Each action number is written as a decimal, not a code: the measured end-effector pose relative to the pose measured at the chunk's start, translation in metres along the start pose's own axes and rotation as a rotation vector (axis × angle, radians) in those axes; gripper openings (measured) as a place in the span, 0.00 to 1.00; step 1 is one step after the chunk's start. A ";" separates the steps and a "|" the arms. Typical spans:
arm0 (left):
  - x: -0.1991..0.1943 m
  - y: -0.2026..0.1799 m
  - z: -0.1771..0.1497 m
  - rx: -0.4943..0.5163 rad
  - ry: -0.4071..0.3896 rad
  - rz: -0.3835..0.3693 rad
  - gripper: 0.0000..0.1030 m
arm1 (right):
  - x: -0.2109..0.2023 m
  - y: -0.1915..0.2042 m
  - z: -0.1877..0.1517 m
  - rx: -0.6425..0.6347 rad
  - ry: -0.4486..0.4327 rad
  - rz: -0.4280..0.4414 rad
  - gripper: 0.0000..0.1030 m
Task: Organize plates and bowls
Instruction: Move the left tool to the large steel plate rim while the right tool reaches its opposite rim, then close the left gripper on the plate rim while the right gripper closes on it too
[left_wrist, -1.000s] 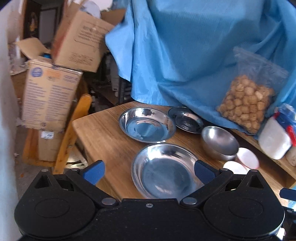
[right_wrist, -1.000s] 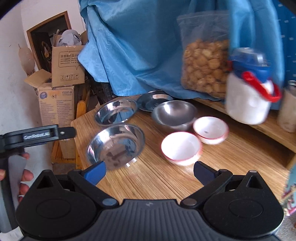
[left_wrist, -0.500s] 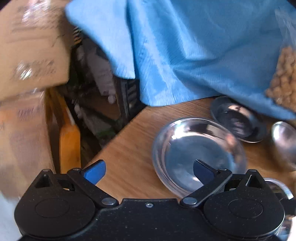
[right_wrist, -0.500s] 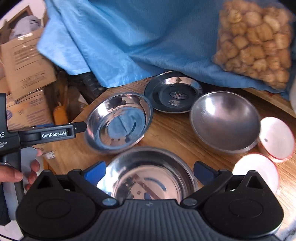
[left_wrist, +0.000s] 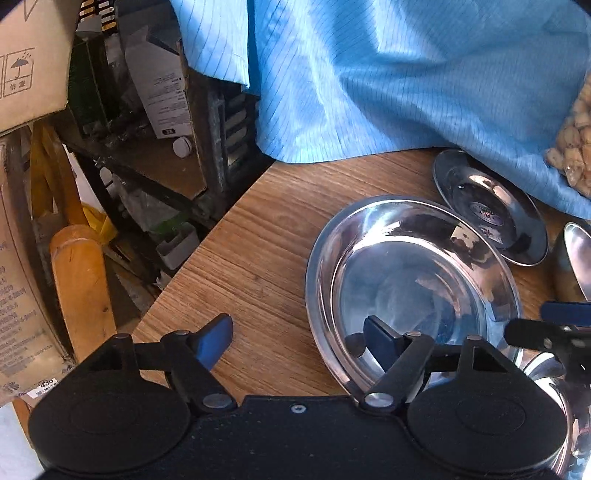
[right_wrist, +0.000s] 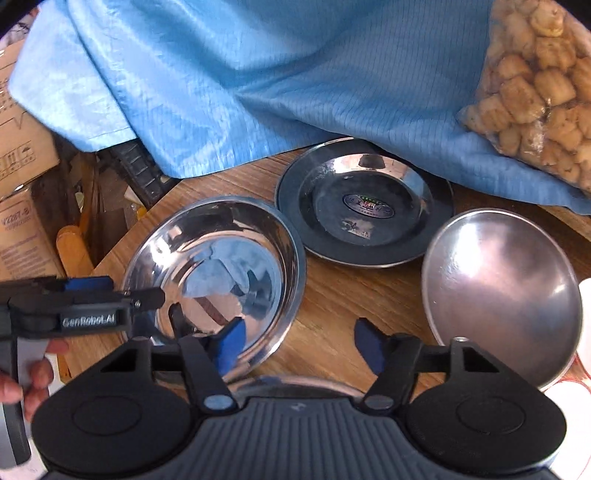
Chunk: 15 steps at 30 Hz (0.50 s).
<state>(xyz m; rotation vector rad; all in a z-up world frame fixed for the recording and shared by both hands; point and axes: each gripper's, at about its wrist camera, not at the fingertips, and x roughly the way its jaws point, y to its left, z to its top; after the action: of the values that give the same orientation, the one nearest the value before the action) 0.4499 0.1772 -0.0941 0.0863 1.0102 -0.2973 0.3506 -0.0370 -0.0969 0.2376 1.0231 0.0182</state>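
Both grippers have swung in low over the back left corner of the wooden table (left_wrist: 258, 258), and the view that a moment ago took in the whole spread of dishes now fills with one deep steel plate (left_wrist: 406, 280).

The left gripper (left_wrist: 295, 339) is closing: its right finger sits inside the plate's bowl, its left finger over bare wood outside the rim, so the near-left rim lies between the jaws with no pad pressing on it yet.

The right gripper (right_wrist: 295, 343) is closing too. Its left finger hangs over the same plate's near-right rim and its right finger over wood; nothing is pinched. Judging by this, the step in hand is a two-sided lift of that plate, probably to stack it.

Just ahead and right of the right gripper lies a flatter steel plate (right_wrist: 364, 206) with a sticker, almost touching the deep one; further right sits a steel bowl (right_wrist: 502, 291). A second deep plate's rim (right_wrist: 295, 384) shows under the right gripper.

Room is tight: the table edge drops away left of the left gripper, and a blue cloth (left_wrist: 388, 81) drapes just beyond.
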 end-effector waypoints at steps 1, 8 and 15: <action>0.000 0.000 0.001 -0.002 0.000 -0.004 0.75 | 0.003 -0.001 0.002 0.006 0.006 -0.001 0.52; -0.002 0.001 0.006 -0.036 -0.003 -0.078 0.41 | 0.014 -0.003 0.009 0.009 0.026 0.004 0.29; -0.001 0.000 0.005 -0.045 -0.003 -0.094 0.15 | 0.020 -0.001 0.008 -0.010 0.029 0.004 0.22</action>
<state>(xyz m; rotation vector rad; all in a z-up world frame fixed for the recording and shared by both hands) 0.4534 0.1767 -0.0903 -0.0027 1.0195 -0.3604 0.3680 -0.0368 -0.1102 0.2309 1.0507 0.0309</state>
